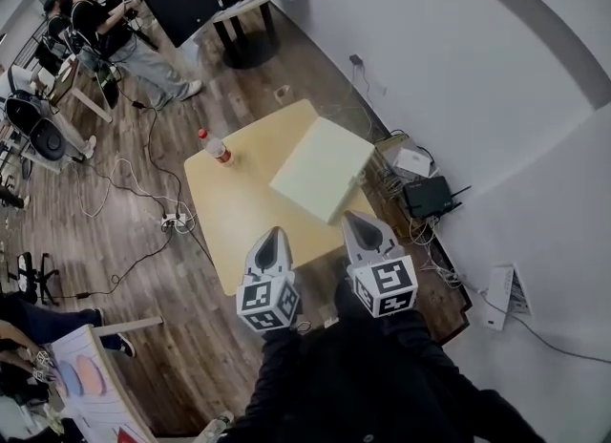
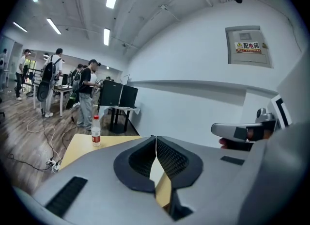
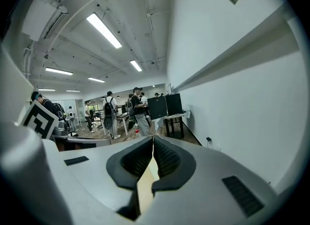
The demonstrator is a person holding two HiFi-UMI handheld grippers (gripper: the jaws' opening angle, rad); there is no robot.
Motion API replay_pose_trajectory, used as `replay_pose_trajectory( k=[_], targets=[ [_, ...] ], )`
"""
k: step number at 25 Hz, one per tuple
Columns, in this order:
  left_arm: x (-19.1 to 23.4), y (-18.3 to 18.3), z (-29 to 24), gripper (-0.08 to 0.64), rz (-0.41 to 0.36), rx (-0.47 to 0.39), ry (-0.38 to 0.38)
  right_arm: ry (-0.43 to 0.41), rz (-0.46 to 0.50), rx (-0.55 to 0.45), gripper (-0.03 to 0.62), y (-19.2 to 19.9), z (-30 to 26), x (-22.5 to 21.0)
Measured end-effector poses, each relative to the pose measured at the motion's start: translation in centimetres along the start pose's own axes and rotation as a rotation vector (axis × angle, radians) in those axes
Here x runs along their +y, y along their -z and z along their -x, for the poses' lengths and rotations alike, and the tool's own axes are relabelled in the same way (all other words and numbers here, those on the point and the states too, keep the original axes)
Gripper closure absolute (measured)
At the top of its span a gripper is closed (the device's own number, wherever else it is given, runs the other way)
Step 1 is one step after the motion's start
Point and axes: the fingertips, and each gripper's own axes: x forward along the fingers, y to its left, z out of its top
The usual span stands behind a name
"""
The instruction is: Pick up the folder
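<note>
The pale folder [image 1: 322,169] lies on the wall side of the yellow table [image 1: 229,212], skewed to its edges. Its long axis slants from the table's middle toward its far wall-side corner. The left gripper [image 1: 276,233] and the right gripper [image 1: 359,219] hover over the table's near edge, each with jaws pressed together and empty.

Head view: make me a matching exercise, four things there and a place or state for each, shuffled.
1 folder
2 bottle
3 power strip
4 left gripper

a on the floor, left of the table
b jaws shut, by the table's near edge
c standing near the table's left corner
d lying on the table's right part

Pairs: 1-d, 2-c, 3-a, 4-b
</note>
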Motion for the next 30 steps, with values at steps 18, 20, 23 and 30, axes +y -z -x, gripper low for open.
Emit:
replay_pose_trajectory(
  k=[18,20,23,30],
  targets=[
    [-1.9,-0.5,-15.1,0.526,0.015,0.092,-0.058,0.008,-0.143,0.102,0.568,1.6,-10.1,-15.0],
    [-1.4,0.2,-15.7,0.526,0.032,0.107,-0.07,0.017,-0.159,0.119,0.568,2.5,-10.8,-16.0],
    [-0.4,1.0,-16.7,0.526,0.048,0.132,-0.088,0.017,-0.18,0.153,0.557,3.7,-12.1,-16.9],
    [1.3,2.8,-19.8,0.526,0.042,0.197,-0.124,0.043,-0.241,0.229,0.537,6.7,-15.3,-19.9]
  ],
)
